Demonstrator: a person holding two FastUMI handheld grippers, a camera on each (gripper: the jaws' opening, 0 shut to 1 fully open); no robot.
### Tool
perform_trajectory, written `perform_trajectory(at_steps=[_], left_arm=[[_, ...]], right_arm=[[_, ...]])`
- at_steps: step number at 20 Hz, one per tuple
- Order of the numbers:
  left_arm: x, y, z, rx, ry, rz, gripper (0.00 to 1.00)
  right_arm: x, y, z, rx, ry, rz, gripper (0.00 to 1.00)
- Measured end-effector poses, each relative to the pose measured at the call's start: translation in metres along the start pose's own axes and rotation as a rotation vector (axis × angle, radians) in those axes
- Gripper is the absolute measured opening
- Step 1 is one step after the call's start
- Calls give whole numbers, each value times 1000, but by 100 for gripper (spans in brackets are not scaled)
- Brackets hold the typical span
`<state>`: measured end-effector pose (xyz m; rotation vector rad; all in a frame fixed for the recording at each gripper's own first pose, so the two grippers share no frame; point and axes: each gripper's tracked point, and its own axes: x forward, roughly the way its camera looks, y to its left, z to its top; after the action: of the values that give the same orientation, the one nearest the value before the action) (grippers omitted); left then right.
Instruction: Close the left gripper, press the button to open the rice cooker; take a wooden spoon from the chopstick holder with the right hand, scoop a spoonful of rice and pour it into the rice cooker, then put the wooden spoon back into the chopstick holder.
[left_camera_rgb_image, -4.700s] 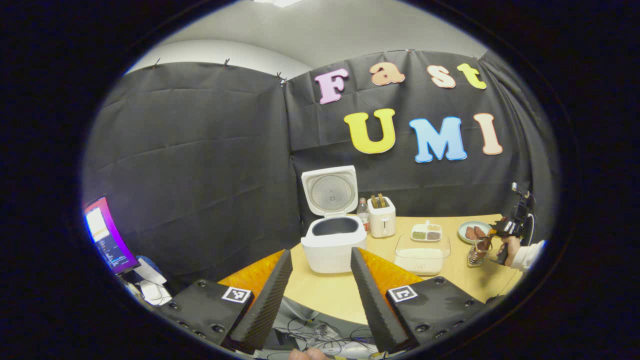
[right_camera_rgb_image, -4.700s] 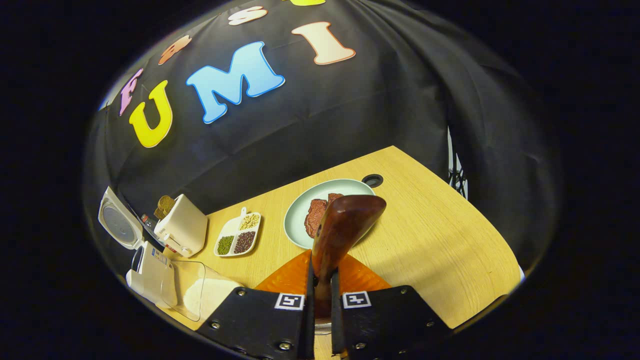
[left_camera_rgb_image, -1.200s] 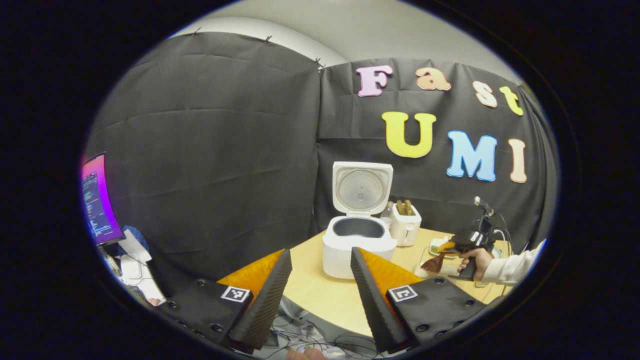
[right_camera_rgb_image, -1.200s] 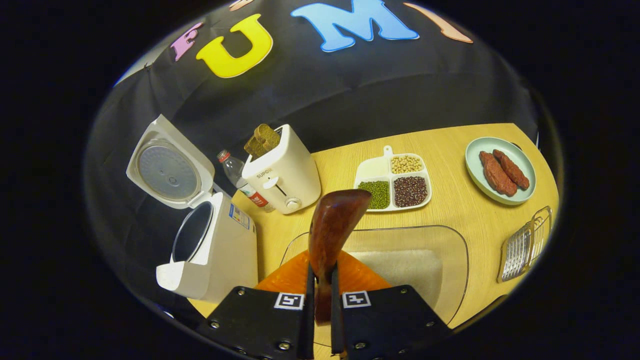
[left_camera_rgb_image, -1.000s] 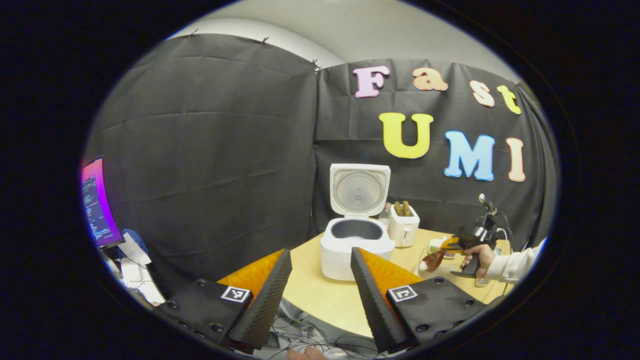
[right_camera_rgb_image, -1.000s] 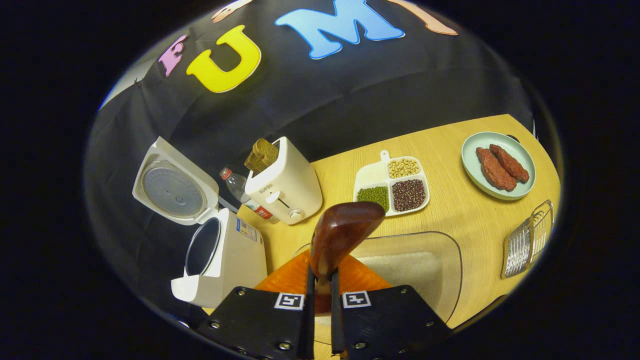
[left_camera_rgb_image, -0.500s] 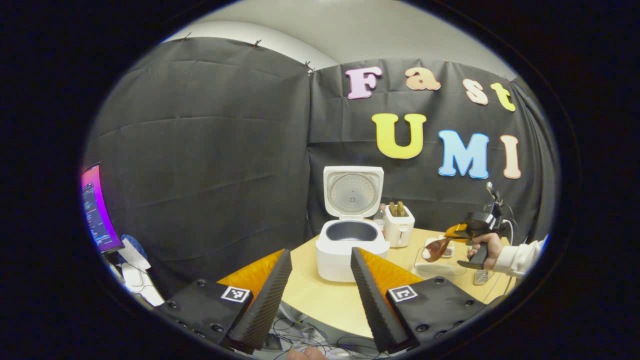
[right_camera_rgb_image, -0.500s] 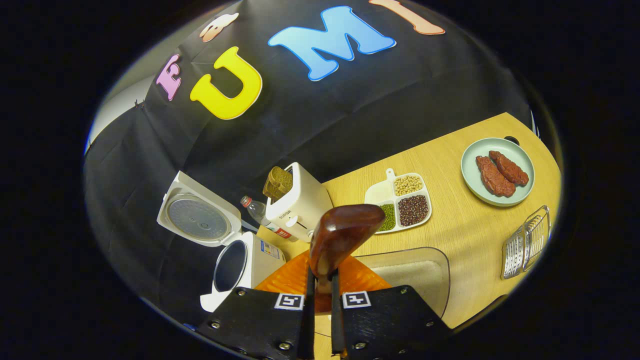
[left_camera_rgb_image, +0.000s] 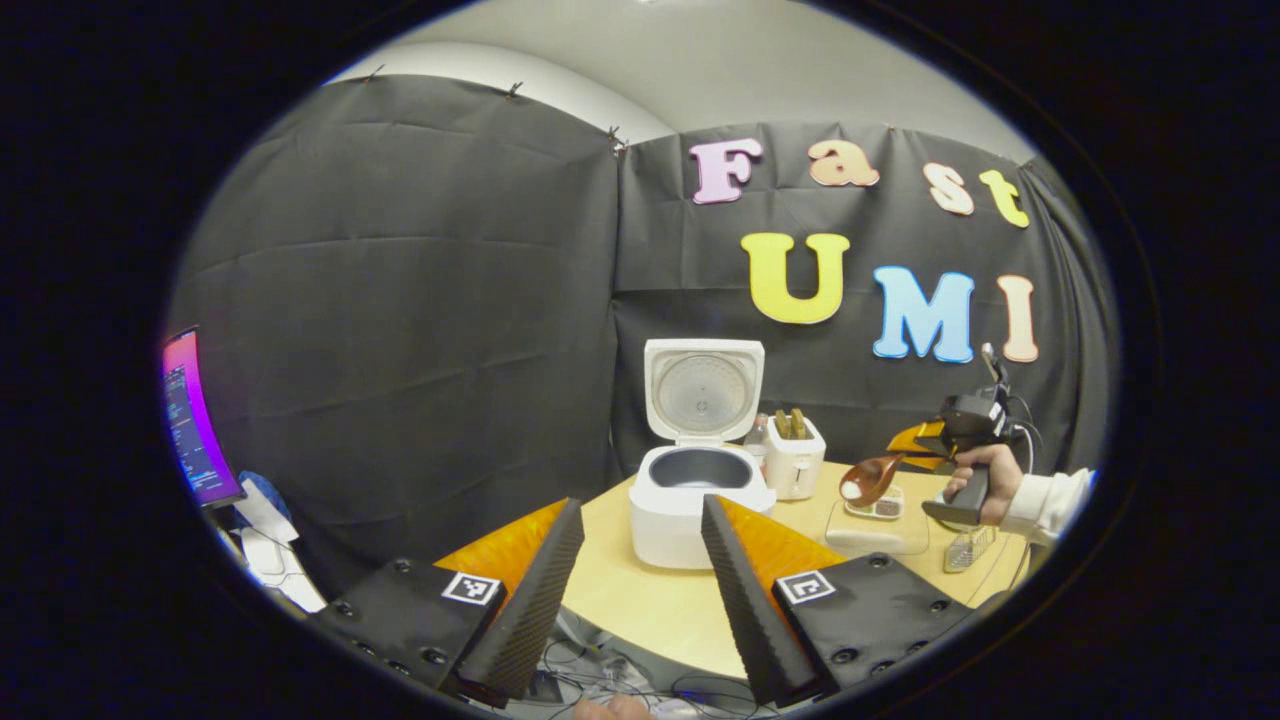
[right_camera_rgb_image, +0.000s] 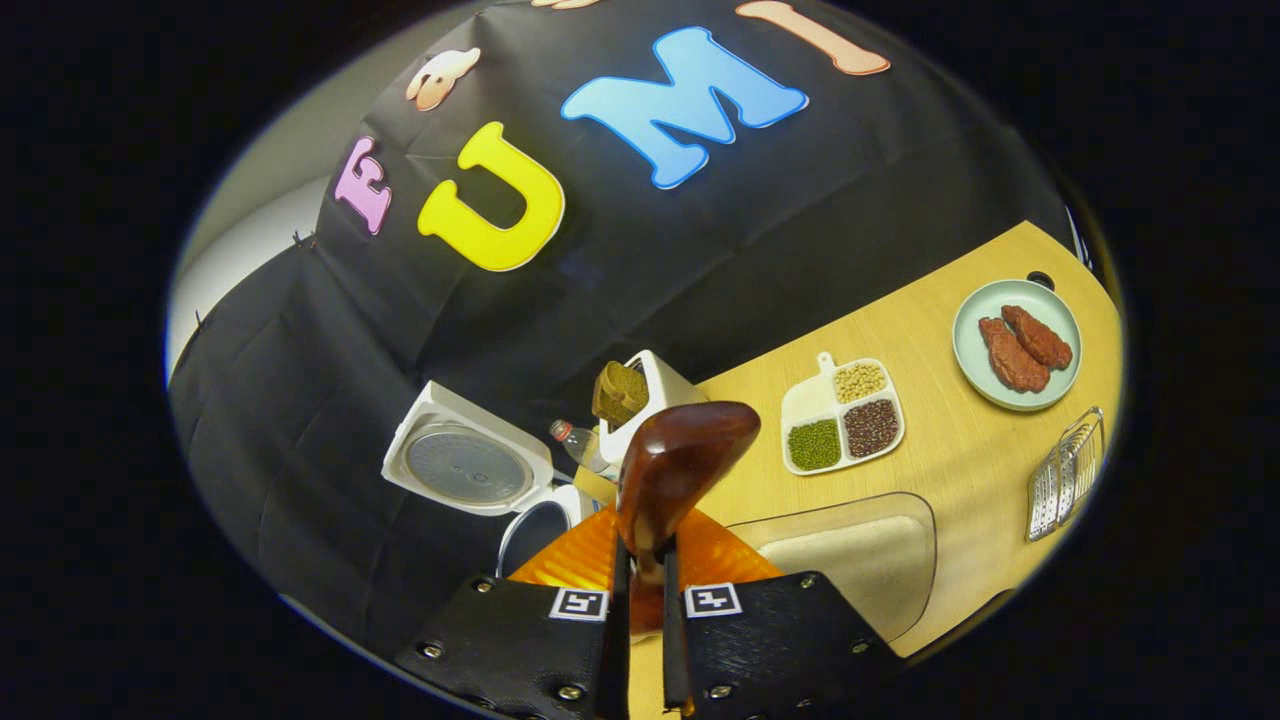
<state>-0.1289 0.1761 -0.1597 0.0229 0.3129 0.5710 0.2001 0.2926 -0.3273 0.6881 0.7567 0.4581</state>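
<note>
- Rice cooker (left_camera_rgb_image: 700, 490): lid raised, on the table (left_camera_rgb_image: 640, 600).
- Right gripper (right_camera_rgb_image: 640, 590): fingers clamp the wooden spoon (right_camera_rgb_image: 675, 470), which carries rice, right of the cooker.
- Left gripper (left_camera_rgb_image: 640, 590): fingers wide apart, empty, before the cooker.

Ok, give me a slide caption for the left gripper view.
Right gripper carries the rice-loaded wooden spoon toward the open rice cooker.

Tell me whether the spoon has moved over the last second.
Yes. In the left gripper view the spoon has risen from the rice box and shifted toward the cooker.
</note>
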Motion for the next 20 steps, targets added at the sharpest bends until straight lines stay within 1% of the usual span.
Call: perform_trajectory(at_steps=[2, 4, 5, 8, 11, 12, 13, 16, 19, 20], left_arm=[[-1, 5, 2, -2, -8, 0, 84], [-2, 12, 5, -8, -16, 2, 85], [-2, 18, 6, -12, -20, 4, 84], [-2, 38, 8, -33, -36, 17, 84], [-2, 60, 8, -53, -38, 30, 84], [-2, 67, 7, -52, -39, 37, 85], [-2, 73, 8, -48, -42, 41, 87], [-7, 87, 8, -47, -44, 57, 84], [-3, 109, 1, -47, -34, 83, 84], [-3, 115, -5, -44, -29, 93, 87]], right_arm=[[2, 21, -1, -6, 0, 24, 13], [7, 47, -5, -12, 0, 52, 13], [9, 61, -6, -10, 0, 66, 14], [19, 103, -13, -5, 2, 105, 13], [37, 143, -20, -44, -4, 129, 13], [43, 156, -24, -70, -9, 131, 13], [52, 166, -27, -98, -12, 132, 13], [86, 187, -48, -192, 1, 110, 13], [124, 188, -75, -309, 31, 63, 13], [139, 188, -82, -367, 38, 46, 13]])
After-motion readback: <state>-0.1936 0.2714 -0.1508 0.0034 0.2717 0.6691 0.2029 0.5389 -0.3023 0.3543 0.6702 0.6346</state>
